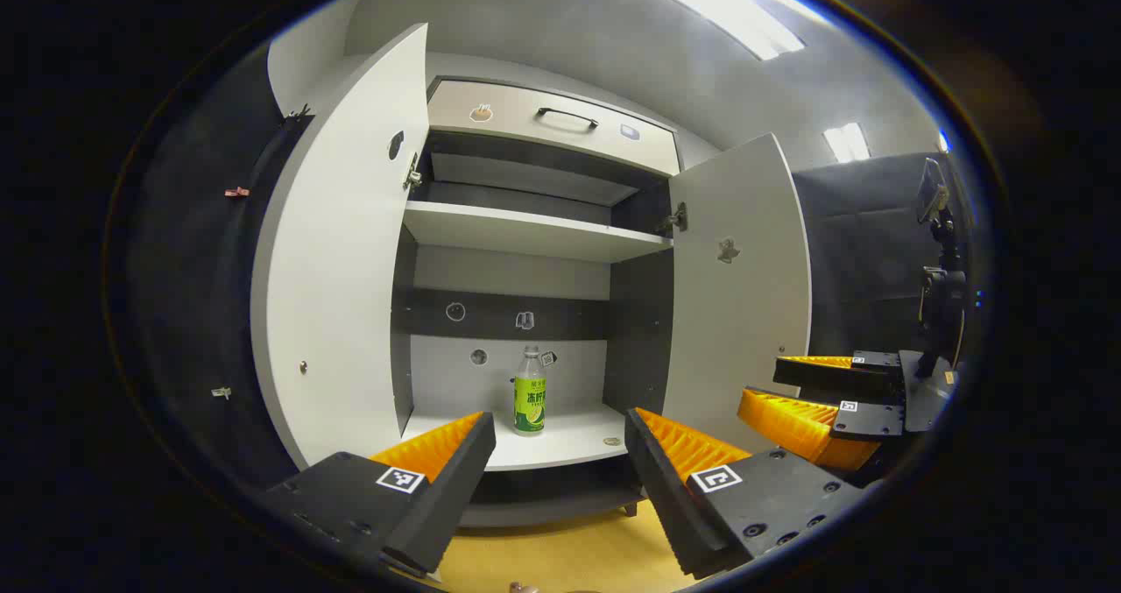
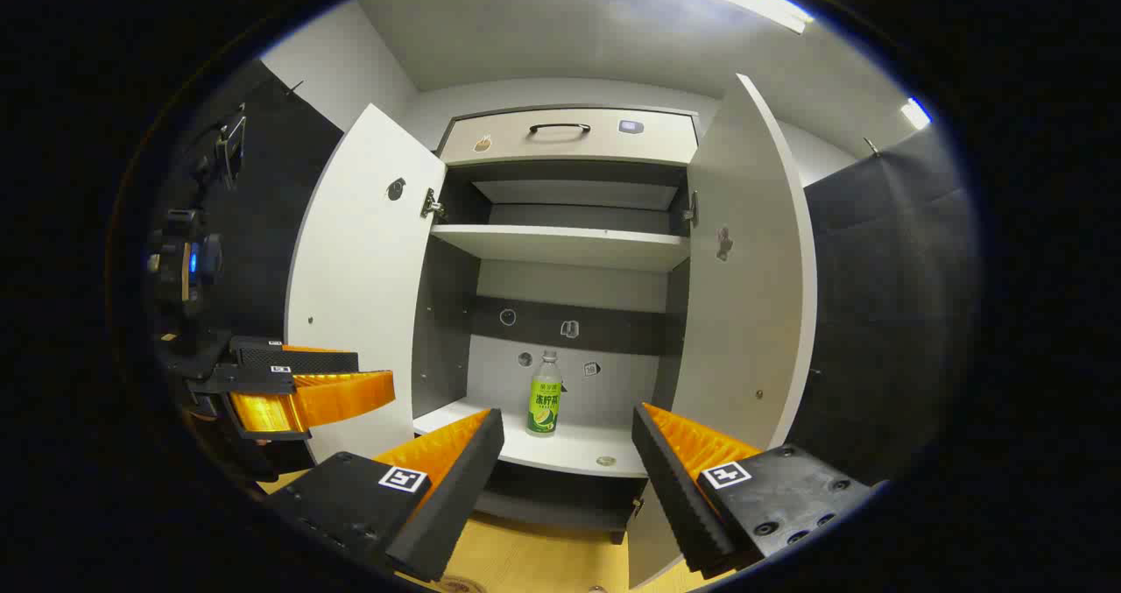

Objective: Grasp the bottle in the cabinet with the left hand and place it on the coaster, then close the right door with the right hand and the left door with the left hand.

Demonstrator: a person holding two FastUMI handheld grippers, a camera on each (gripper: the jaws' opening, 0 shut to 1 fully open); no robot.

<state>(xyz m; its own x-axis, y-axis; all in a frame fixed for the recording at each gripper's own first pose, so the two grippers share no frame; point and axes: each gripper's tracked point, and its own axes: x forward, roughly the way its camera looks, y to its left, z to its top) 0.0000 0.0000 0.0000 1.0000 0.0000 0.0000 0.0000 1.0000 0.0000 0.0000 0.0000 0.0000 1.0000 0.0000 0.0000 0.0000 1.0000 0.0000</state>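
A clear bottle (image 1: 529,391) with a green label stands upright on the bottom shelf of the open cabinet, also seen as the bottle (image 2: 544,396) in the right gripper view. A small round coaster (image 1: 612,441) lies on that shelf to its right, coaster (image 2: 605,461). Both doors hang open: the left door (image 1: 346,260) and the right door (image 1: 740,278). My left gripper (image 1: 560,453) is open, well short of the bottle. My right gripper (image 2: 567,453) is open too, and shows as the right gripper (image 1: 793,391) beside the right door.
A drawer (image 1: 552,124) with a dark handle tops the cabinet, and a middle shelf (image 1: 534,229) is bare. A camera stand (image 1: 941,269) rises at the right. Yellow wooden floor (image 1: 560,558) lies in front of the cabinet.
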